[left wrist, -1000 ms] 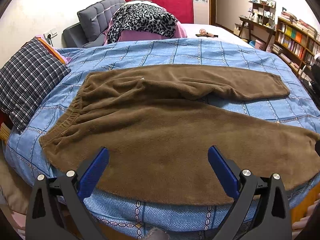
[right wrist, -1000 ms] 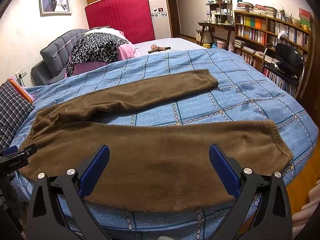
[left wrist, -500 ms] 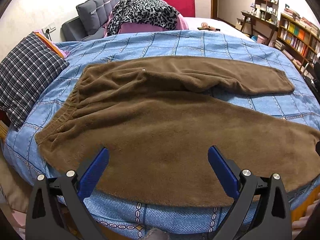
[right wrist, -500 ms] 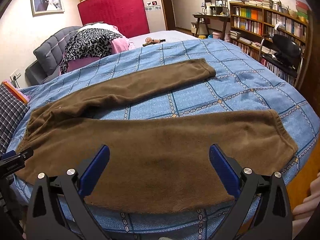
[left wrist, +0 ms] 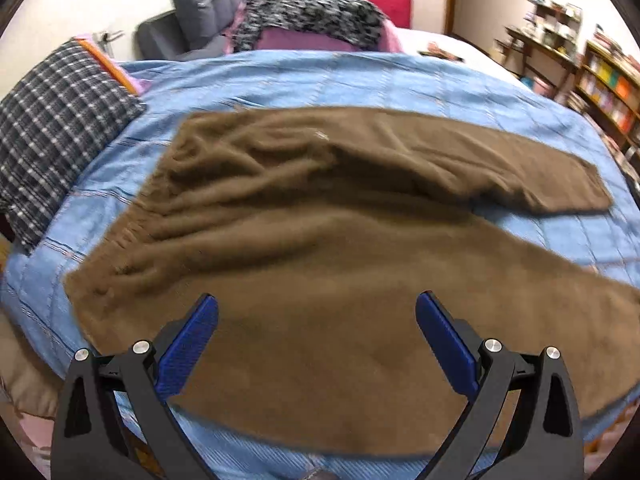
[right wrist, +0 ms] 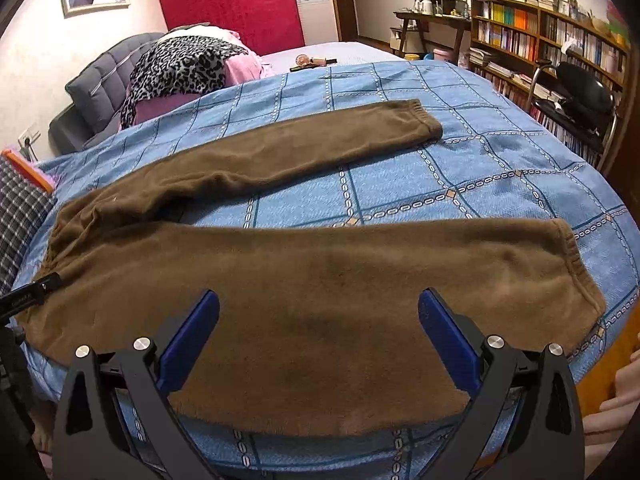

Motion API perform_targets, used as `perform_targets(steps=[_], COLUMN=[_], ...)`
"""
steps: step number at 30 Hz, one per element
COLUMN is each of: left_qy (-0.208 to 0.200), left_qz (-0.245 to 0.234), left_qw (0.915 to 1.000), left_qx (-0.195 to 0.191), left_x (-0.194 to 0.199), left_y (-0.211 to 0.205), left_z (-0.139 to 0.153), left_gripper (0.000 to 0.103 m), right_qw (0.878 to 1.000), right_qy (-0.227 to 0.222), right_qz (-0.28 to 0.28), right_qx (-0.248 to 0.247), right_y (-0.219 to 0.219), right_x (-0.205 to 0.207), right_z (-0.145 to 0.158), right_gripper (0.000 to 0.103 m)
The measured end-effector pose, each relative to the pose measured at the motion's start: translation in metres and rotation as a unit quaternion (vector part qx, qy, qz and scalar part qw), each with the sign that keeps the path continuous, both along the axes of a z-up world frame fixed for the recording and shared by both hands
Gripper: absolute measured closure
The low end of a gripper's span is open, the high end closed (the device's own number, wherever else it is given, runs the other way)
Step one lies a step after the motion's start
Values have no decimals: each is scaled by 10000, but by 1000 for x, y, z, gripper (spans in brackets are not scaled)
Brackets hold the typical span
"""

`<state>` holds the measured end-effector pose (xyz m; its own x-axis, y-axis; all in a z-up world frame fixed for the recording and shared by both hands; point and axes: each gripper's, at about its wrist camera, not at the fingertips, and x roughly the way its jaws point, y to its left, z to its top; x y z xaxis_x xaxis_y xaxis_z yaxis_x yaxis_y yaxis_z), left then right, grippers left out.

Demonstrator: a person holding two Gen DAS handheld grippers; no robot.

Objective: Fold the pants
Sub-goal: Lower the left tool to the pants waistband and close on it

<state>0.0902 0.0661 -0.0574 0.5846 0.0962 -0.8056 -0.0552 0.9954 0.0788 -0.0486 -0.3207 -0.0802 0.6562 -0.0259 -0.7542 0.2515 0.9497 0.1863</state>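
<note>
Brown fleece pants [left wrist: 304,248] lie spread flat on a blue patterned bedspread [left wrist: 360,80], waistband to the left, the two legs running right in a V. My left gripper [left wrist: 316,320] is open and empty, hovering over the near leg close to the waist. My right gripper [right wrist: 318,320] is open and empty over the middle of the near leg [right wrist: 320,280]. The far leg [right wrist: 304,148] ends in a cuff at the right. The near leg's cuff [right wrist: 576,272] lies by the bed's right edge. The left gripper's tip [right wrist: 28,300] shows at the left of the right wrist view.
A plaid pillow [left wrist: 52,132] lies at the bed's left. A leopard-print and pink bundle [right wrist: 188,68] sits against the grey headboard [right wrist: 92,88]. Bookshelves [right wrist: 540,40] and a black chair [right wrist: 580,92] stand to the right. The bed's front edge is just below both grippers.
Both grippers have moved forward and down toward the pants, which now fill more of each view. The left wrist view is motion-blurred. Both grippers stay open.
</note>
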Motion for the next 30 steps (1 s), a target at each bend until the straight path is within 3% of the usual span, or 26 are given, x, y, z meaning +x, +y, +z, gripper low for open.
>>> perform_targets(steps=[3, 17, 30], left_qy=[-70, 109, 166], left_qz=[223, 913, 1529], left_qw=[9997, 9954, 9881], left_qx=[119, 255, 90], left_x=[17, 97, 184], left_y=[16, 79, 175], left_z=[4, -4, -18], left_gripper=[5, 5, 5], right_qw=[9998, 9998, 9995], right_qy=[19, 170, 316], right_qz=[-64, -35, -22], right_qx=[164, 76, 56], right_y=[-7, -8, -9], right_x=[12, 66, 108], right_z=[-1, -13, -26], right_gripper=[3, 3, 3])
